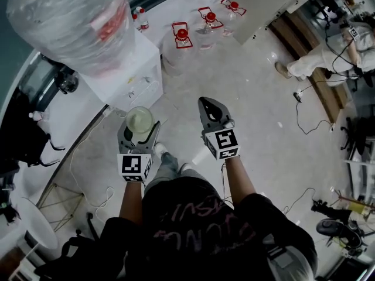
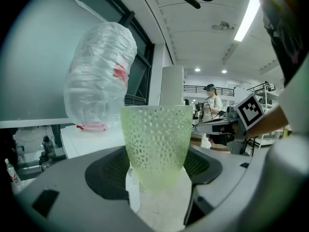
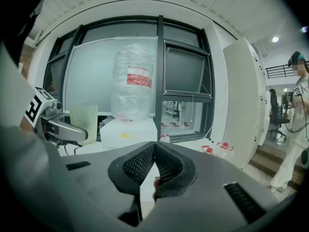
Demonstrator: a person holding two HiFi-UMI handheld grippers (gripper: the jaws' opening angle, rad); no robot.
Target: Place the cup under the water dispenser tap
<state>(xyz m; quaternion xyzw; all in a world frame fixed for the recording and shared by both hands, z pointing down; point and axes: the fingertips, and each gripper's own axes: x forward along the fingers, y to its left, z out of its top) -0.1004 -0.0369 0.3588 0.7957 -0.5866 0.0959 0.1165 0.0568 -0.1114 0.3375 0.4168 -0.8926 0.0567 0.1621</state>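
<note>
A pale green dimpled cup [image 1: 139,120] stands upright between the jaws of my left gripper [image 1: 139,131], which is shut on it. In the left gripper view the cup [image 2: 155,144] fills the middle, clamped low down by the dark pads. The white water dispenser [image 1: 126,75] with a plastic-wrapped bottle [image 1: 70,22] on top stands ahead to the left, apart from the cup. My right gripper [image 1: 214,115] hangs beside the left one, jaws shut with nothing in them. The right gripper view shows its tips meeting [image 3: 154,151], the cup [image 3: 83,123] at left and the dispenser [image 3: 128,132] behind.
Several empty bottles with red handles [image 1: 183,37] stand on the floor beyond the dispenser. Cables [image 1: 304,116] trail across the pale floor. A person [image 1: 328,51] stands by wooden steps at far right. A white cabinet [image 3: 241,105] rises right of the window.
</note>
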